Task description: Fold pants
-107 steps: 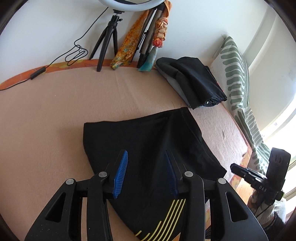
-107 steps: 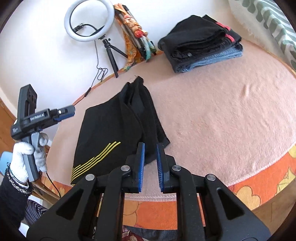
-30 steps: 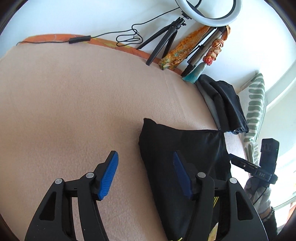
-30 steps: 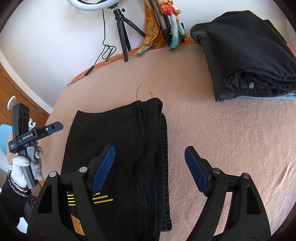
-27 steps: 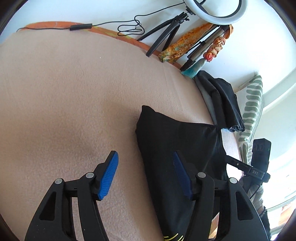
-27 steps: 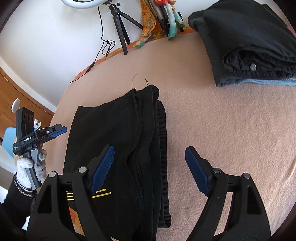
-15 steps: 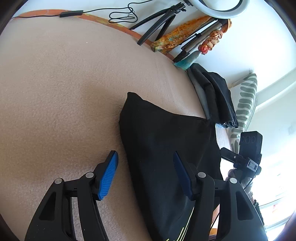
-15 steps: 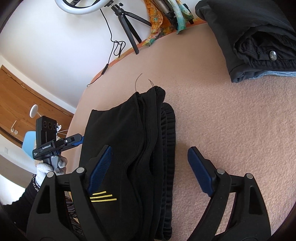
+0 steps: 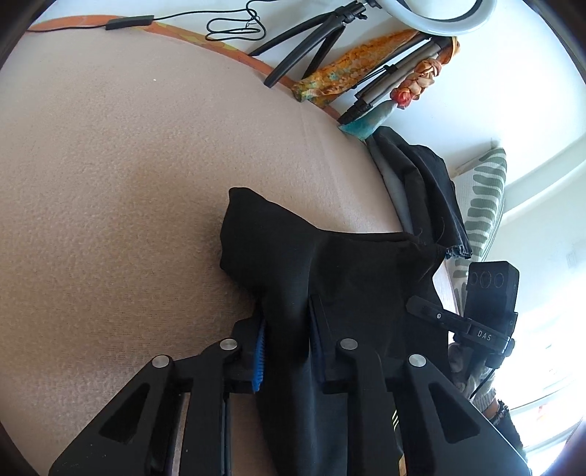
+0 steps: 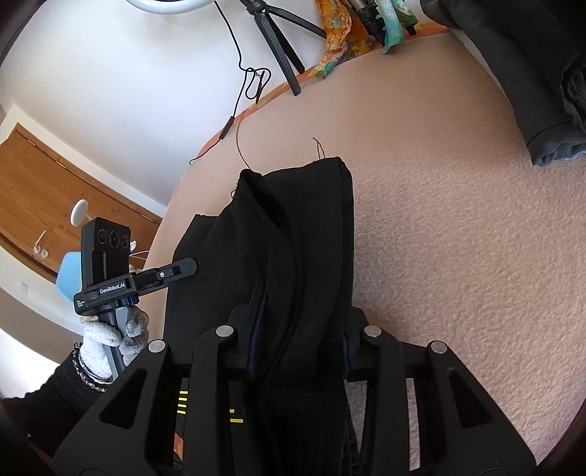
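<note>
left claw (image 9: 287,351): clamped on a bunch of the pants, cloth pinched between blue pads and draping over the right finger
right claw (image 10: 298,340): closed on the thick folded edge of the pants, cloth fills the gap between both fingers
pants (image 9: 329,263): black, folded, on the pink blanket, near end lifted and bunched in both claws; far corners rest on the blanket; yellow stripes (image 10: 183,401) show at the near end
blanket (image 9: 110,183): pink fleece with an orange patterned border, covers the surface under the pants
clothes pile (image 9: 421,175): dark folded garments, far right, apart from the pants
ring light (image 9: 432,14): on a black tripod by the white wall, cable trailing along the blanket edge
scarf (image 9: 348,73): orange, beside the tripod
pillow (image 9: 483,205): green striped, behind the pile
</note>
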Available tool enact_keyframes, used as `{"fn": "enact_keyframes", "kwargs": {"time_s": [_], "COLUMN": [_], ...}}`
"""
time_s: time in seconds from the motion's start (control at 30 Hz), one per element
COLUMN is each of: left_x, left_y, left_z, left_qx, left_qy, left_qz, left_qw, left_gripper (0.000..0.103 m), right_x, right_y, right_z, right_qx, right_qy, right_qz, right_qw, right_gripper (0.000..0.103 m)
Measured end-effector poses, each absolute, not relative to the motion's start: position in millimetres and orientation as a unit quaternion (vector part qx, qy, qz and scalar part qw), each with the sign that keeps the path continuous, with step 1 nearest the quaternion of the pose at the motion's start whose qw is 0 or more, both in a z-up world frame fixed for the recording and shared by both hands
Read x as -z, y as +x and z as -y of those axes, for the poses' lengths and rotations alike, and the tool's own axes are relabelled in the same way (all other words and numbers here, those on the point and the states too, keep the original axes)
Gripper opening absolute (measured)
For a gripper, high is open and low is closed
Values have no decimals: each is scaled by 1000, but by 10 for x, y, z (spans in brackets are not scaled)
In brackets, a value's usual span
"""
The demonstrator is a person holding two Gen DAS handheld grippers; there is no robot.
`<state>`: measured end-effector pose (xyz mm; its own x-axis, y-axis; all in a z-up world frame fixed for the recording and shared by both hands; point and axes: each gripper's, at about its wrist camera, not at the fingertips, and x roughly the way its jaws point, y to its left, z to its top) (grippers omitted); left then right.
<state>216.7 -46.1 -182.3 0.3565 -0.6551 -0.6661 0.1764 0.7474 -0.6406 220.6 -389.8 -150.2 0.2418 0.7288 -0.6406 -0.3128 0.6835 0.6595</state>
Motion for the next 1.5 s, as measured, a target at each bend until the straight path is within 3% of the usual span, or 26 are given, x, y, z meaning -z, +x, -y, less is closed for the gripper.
{"fn": "enact_keyframes", "kwargs": {"time_s": [0.27,0.3,0.97,1.27,1.5], "left_x": [1572,1513,533,-130,-350], "left_y": [2079,2061,1824,1856,1968], "left_z": [504,516,881,1427,1969], "left_qx": [276,280,337,389,425], "left_qy": [-224,-222,-139,-85,-71], "left_qz": [-468,-460,-342,-285,-269], "left_qw": [809,813,866,872,861], "left_gripper": [8,8,7,7,7], "right_x": [1221,1162,406,-162,-465], "right_y": [2035,2006,1698,1601,1582], "right_z": [3932,3952,4060,4513,5039], "right_qx": [-339,-340,-304,-265,-221], "right_qy": [202,203,154,158,159], "right_qz": [-489,-484,-408,-341,-307], "right_qw": [778,780,847,888,912], "right_gripper": [29,14,13,13,12]}}
